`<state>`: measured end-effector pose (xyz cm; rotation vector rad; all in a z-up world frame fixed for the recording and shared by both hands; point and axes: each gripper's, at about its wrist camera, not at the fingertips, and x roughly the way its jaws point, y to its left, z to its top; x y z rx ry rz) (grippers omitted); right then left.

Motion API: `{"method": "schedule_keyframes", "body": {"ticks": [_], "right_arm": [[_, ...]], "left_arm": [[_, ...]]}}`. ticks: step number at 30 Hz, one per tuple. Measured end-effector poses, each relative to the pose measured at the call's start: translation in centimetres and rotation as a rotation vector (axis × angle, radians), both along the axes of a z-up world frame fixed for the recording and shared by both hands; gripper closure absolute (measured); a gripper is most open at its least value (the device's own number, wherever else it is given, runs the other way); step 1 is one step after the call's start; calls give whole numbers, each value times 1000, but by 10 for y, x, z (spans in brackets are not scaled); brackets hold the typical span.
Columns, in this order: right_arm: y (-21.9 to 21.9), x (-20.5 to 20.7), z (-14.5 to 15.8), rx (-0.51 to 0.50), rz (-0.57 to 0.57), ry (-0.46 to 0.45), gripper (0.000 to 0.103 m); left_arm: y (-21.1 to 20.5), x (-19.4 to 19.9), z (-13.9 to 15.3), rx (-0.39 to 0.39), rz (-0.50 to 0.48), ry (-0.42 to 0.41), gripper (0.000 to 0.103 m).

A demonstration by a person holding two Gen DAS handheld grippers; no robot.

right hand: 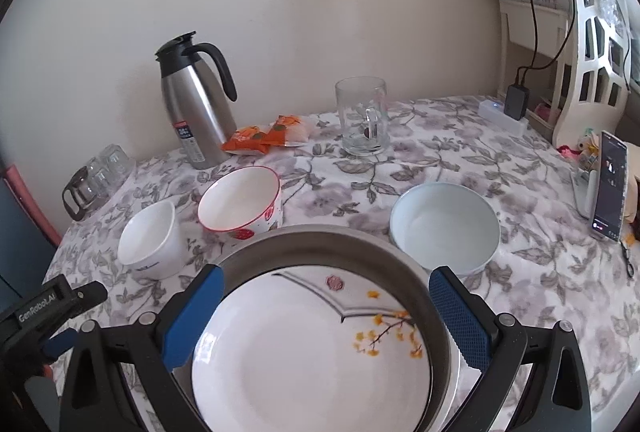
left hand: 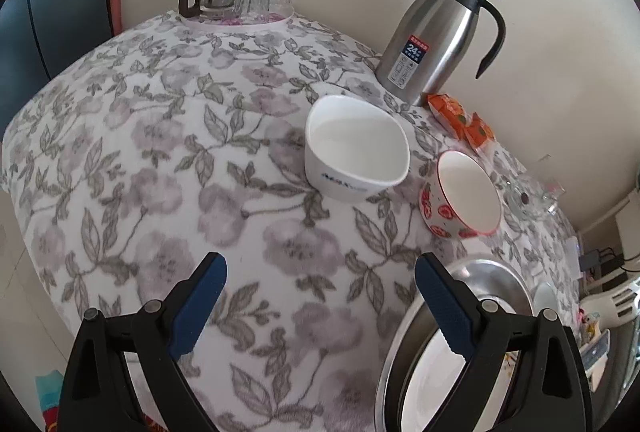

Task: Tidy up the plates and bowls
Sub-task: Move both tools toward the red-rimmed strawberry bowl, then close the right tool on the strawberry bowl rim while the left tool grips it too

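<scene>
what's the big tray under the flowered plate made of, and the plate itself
The tray looks like brushed stainless steel: grey, dull metallic sheen along its rim. The plate looks like glazed ceramic or porcelain: glossy white with a printed blossom branch; melamine can't be ruled out.

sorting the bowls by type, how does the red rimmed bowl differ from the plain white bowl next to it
The red rimmed bowl is round with red patterns on its outer wall; the plain white bowl has a squarish rim and only a small blue mark on its side. The red rimmed one looks wider. Both stand upright and empty, apart, on the floral tablecloth.
</scene>
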<state>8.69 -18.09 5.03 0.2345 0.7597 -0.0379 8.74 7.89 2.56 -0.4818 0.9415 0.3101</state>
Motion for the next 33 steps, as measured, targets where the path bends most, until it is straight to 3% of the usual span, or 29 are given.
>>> {"method": "schedule_keyframes", "body": {"ticks": [7,15,25,33], "right_arm": [[-8,23,9,-1,13,-36,0],[-7,52,11,-22,26,-40,0],[9,84,0,-47,75,7,0],[19,104,-12,41,122,8,0]], "left_arm": [[-8,27,8,73,24,-46,8],[-16,58,23,118,35,-164,7],[-20,96,26,35,-102,-228,7],[-44,129,28,72,-260,-148,7]]}}
